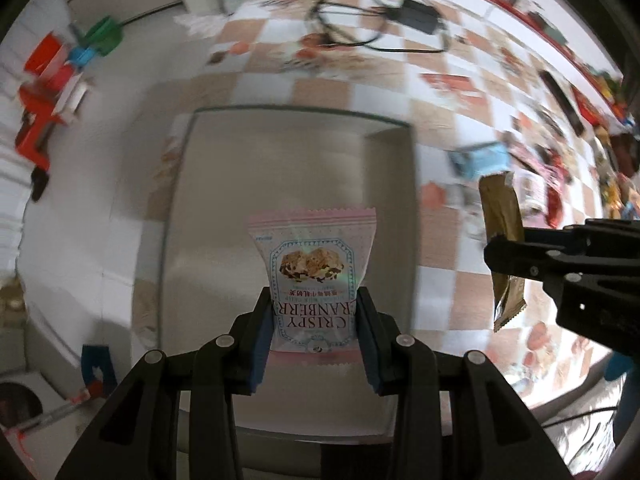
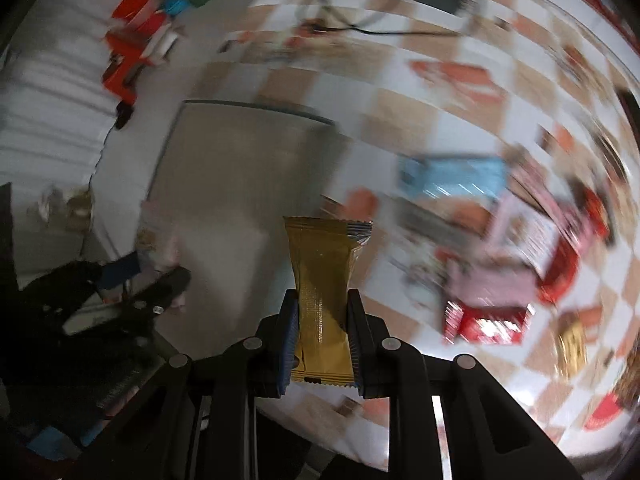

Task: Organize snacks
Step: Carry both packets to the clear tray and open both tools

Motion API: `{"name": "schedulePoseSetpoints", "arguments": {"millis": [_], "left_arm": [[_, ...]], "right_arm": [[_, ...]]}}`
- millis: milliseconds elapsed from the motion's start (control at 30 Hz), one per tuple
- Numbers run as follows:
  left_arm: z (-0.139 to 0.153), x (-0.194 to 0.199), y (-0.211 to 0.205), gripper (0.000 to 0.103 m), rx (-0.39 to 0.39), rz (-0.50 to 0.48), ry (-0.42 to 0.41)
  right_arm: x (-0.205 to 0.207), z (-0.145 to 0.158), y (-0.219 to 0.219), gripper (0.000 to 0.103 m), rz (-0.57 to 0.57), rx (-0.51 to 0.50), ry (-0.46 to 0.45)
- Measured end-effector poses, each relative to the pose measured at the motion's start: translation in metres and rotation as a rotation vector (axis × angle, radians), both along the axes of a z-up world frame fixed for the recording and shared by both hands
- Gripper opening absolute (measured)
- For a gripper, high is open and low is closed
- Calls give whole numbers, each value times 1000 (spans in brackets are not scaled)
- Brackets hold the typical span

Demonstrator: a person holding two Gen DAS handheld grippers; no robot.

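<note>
- The checkered surface (image 1: 460, 92) carries the unsorted snack pile (image 2: 532, 264) at the right.
- The grey tray (image 1: 296, 168) lies bare, likely the sorting bin.
- Left tongs (image 1: 314, 316) clamp the pink cranberry packet (image 1: 314, 272) above it.
- Right tongs (image 2: 322, 328) clamp the gold packet (image 2: 322, 280), held over the tray's edge.

A checkered tablecloth (image 1: 400, 92) covers the table; black cables (image 1: 360, 12), seemingly, lie on it.

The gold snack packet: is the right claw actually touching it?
Touching. In the right wrist view the right claw has both pads pressed against the sides of the gold snack packet, which is pinched narrower between them.
</note>
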State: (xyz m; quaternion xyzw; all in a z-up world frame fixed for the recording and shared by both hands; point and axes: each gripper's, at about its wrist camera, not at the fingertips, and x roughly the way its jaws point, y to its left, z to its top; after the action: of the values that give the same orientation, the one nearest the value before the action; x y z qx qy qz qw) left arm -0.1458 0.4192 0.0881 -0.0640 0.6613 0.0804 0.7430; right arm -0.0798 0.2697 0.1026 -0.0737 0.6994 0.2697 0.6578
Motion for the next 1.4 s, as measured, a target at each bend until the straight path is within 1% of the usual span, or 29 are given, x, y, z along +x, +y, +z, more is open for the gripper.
{"name": "schedulePoseSetpoints", "arguments": {"millis": [133,267,500,600,667,733,767,833,867,900,933,967,1000,1167,1200,1233,1333,1400], "left_arm": [[-10,-6,19,42,-1,51,24],[-22,-12,28,42,-4,67,52],[-40,-18,34,42,-23,65,91],[-44,-20,32,43,-15,57,99],[-45,-19,30,47,-8,49,101],[-44,-19,29,61,-1,46,98],[-43,-19,28,64,1,44,91],[-40,-19,26,73,6,41,79],[-38,-20,25,75,12,38,74],[-37,-19,25,77,16,35,73],[-36,-19,24,78,19,32,72],[-35,-20,23,79,20,29,71],[-33,-19,23,79,21,27,69],[-27,-19,17,80,27,18,72],[-25,-18,14,80,24,11,73],[-23,-18,12,80,18,5,74],[-13,-14,-1,80,22,-18,62],[-5,-12,-7,80,37,-35,49]], "right_arm": [[-4,-9,43,24,68,9,0],[-8,-22,71,24,106,-4,17],[-12,-45,92,24,132,-38,53],[-12,-52,99,24,134,-50,64],[-13,-57,107,25,133,-58,68],[-12,-60,109,25,133,-63,74],[-12,-60,109,25,131,-64,77],[-10,-60,107,25,127,-68,77],[-10,-59,107,27,124,-71,73],[-9,-57,106,41,121,-73,69],[-8,-56,105,68,116,-72,62],[-8,-53,104,77,113,-69,50],[-8,-50,102,80,110,-63,35],[-5,-39,91,80,89,-70,4],[-5,-36,87,83,81,-72,-3],[-5,-34,81,102,75,-77,-15],[-4,-24,65,103,44,-84,-63],[-5,-19,54,103,26,-70,-54]]}}
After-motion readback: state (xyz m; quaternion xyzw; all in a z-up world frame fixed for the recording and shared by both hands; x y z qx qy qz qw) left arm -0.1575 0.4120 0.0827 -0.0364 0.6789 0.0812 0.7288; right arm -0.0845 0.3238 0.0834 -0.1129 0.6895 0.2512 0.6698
